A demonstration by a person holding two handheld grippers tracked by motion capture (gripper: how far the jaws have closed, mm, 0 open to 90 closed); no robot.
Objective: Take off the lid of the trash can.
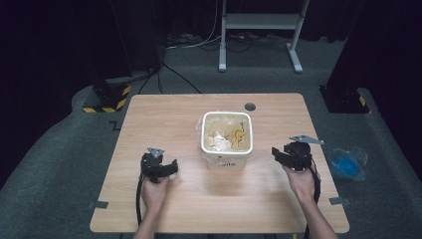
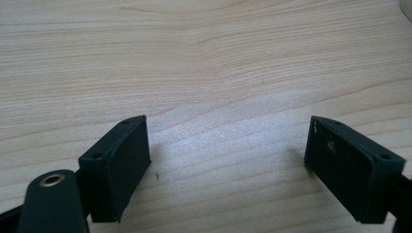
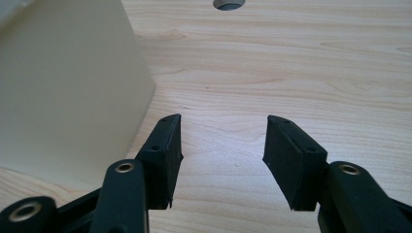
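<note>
A cream bin (image 1: 227,140) stands in the middle of the wooden table (image 1: 164,114), lined with a clear bag and holding crumpled paper and scraps. My left gripper (image 1: 164,168) rests low over the table to the bin's left; in its own view the left gripper (image 2: 227,160) is wide open over bare wood. My right gripper (image 1: 279,155) hovers to the bin's right. Seen from its own camera, the right gripper (image 3: 222,145) is open with nothing between the jaws, and the bin's wall (image 3: 63,87) rises close at the left.
A round cable hole (image 1: 250,106) sits at the table's far edge, also the hole (image 3: 227,4) ahead of the right gripper. A clear bag with something blue (image 1: 347,163) lies on the floor off the right edge. A white stand (image 1: 259,30) is beyond the table.
</note>
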